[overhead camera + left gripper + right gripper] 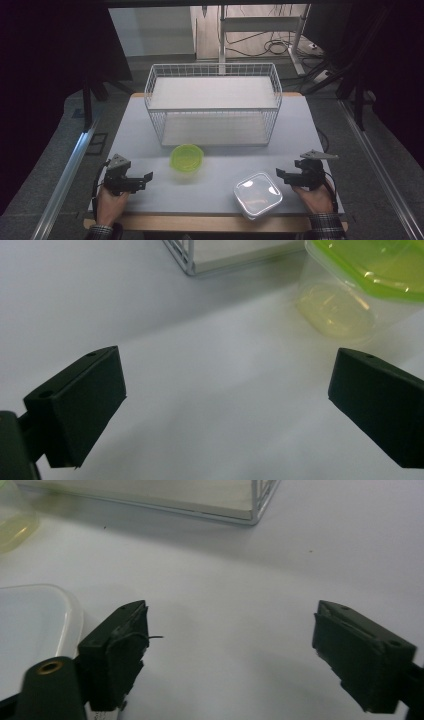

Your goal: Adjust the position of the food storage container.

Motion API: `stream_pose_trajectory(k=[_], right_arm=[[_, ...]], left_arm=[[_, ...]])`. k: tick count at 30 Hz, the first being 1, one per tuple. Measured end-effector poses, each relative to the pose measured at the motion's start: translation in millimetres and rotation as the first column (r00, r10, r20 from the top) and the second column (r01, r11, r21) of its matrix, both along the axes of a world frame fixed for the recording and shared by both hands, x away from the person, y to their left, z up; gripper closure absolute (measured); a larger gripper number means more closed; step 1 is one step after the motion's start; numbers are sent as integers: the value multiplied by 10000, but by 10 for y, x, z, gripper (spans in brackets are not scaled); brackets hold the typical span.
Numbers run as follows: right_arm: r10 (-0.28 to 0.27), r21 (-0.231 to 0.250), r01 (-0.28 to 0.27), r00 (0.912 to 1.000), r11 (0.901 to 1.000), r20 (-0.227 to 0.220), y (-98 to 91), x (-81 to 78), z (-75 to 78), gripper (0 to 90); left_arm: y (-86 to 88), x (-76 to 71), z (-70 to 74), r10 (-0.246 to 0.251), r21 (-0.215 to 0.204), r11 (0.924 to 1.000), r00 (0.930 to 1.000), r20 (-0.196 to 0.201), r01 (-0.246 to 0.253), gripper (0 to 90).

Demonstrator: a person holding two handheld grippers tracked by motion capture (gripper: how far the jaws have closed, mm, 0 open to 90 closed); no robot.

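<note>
Both waiting wide apart, empty — left gripper (148, 176) beside green-lidded tub (187, 157), right gripper (280, 174) beside clear-lidded box (258, 194) — poised for grabbing.

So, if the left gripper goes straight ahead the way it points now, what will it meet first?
Probably the green-lidded container: the open left gripper points toward it across bare table. It sits somewhat to the right of the line, so the gripper may only graze it.
</note>
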State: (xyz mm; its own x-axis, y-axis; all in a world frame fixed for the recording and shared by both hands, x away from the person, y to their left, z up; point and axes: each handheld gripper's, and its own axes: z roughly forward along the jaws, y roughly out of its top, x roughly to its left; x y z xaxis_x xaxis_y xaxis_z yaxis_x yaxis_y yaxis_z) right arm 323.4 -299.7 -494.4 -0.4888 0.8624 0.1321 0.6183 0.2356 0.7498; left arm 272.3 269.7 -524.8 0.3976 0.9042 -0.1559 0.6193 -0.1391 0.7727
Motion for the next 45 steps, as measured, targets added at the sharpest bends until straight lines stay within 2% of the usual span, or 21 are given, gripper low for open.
stream_pose_trajectory(k=[2,8,13,16,19,21,25,26,27,31,34,35,36,39,40,42,45], right_arm=[[-11,52,11,10000,10000,-17,-20,6,5,199],[82,-177,-81,10000,9998,51,-12,25,9,258],[247,-166,-246,9997,9996,15,3,24,15,292],[303,-210,-304,9995,9993,-12,-2,32,9,304],[324,-206,-325,9995,9993,-42,-4,38,6,314],[376,-208,-377,9993,9991,-44,-4,44,5,321],[450,-231,-452,9989,9987,-96,9,46,8,339],[470,-252,-471,9989,9986,-48,15,50,10,344],[470,-252,-471,9989,9986,-48,15,50,10,344],[449,-317,-450,9990,9985,-34,24,46,12,344],[438,-336,-438,9990,9985,1,32,45,10,343],[438,-336,-438,9990,9985,1,32,45,10,343],[439,-343,-438,9990,9985,14,34,45,10,343],[419,-367,-417,9991,9985,42,43,46,8,342],[419,-367,-417,9991,9985,42,43,46,8,342],[403,-358,-403,9992,9985,13,49,47,4,342],[407,-393,-405,9992,9984,39,58,47,-1,342]], left_arm=[[22,10,-10,-119,-280,9995,9999,101,122,17],[7,19,1,-317,-343,9989,9988,386,330,27],[-47,29,34,-416,-272,9988,9991,85,418,34],[-68,32,47,-425,-185,9989,9991,35,425,28],[-66,25,74,-646,-542,9964,9979,52,648,28],[-68,18,99,-770,-638,9949,9970,119,776,35],[-125,-7,152,-1022,-593,9928,9941,363,1042,98],[-140,-15,166,-1092,-604,9919,9930,440,1117,166],[-156,-24,184,-1162,-616,9909,9919,510,1193,166],[-260,-63,260,-1769,-922,9783,9795,964,1857,328],[-352,-59,288,-2103,-1040,9695,9712,1119,2219,469],[-386,-56,299,-2184,-1091,9668,9688,1177,2312,469],[-430,-46,313,-2360,-1159,9612,9638,1241,2503,503],[-550,-6,341,-2635,-1253,9519,9558,1301,2795,619],[-579,6,347,-2715,-1259,9494,9534,1315,2877,619],[-662,38,366,-2868,-1188,9456,9484,1355,3029,683],[-785,85,405,-3134,-1214,9359,9390,1418,3307,746]])
